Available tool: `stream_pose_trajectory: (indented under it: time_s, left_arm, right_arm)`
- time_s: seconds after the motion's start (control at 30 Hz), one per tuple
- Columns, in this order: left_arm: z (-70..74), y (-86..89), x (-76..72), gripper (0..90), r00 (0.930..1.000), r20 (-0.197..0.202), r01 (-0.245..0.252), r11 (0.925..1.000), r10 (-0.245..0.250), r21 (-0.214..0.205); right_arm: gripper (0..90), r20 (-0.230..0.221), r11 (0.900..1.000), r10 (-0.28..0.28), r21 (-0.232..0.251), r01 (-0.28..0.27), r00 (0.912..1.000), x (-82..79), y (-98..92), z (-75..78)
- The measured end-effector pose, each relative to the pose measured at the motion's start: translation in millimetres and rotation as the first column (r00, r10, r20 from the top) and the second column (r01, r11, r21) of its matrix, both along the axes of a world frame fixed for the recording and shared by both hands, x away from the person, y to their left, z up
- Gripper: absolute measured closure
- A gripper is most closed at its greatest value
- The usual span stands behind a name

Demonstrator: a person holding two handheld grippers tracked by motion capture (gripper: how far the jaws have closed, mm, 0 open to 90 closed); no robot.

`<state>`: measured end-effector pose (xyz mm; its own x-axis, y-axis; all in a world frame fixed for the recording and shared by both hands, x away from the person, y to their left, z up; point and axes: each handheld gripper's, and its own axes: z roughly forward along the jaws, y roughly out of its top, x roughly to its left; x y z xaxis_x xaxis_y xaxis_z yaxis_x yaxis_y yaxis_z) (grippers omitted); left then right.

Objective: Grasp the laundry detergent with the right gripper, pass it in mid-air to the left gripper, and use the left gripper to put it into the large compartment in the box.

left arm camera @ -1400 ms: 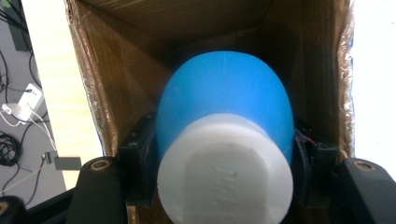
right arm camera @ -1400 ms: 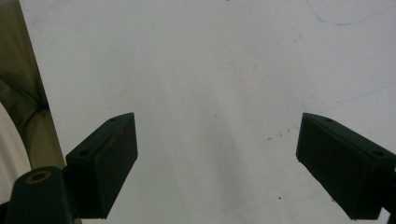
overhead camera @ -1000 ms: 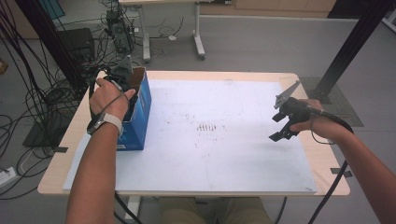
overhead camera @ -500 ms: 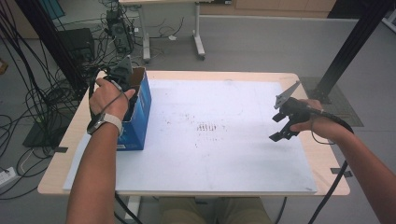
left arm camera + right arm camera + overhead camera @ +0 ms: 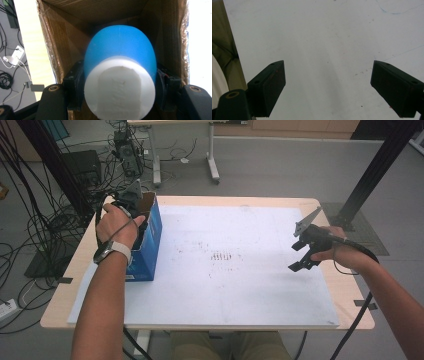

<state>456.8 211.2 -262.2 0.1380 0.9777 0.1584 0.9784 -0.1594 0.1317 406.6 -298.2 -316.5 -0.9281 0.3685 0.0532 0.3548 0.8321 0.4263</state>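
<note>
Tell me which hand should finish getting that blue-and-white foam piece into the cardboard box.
Left. The left gripper is shut on the foam piece, already inside the cardboard box. The right gripper hangs open over the white mat, far across the table.

Grey floor (image 5: 280, 165) all round. Light wooden table (image 5: 345, 295) carried a white sheet (image 5: 240, 285). Second table's legs (image 5: 212, 160) stood behind, tangled black cables (image 5: 30, 235) left, black post (image 5: 380, 165) right.

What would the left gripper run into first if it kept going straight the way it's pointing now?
Probably the inside of the cardboard box. The left gripper is shut on a blue and white foam piece and points into the box, so that piece would likely meet the cardboard first; depth is unclear.
</note>
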Motion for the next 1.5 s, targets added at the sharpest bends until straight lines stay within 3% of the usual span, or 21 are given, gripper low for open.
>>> stream_pose_trajectory:
  time_s: [1.5]
  left_arm:
    - [0.6,1.1,-1.5,37.2,1.0000,0.008,0.003,1.0000,-0.003,0.008]
  right_arm:
    - [12.6,-0.005,1.0000,0.001,0.001,-0.001,1.0000,-0.8,1.7,-0.8]
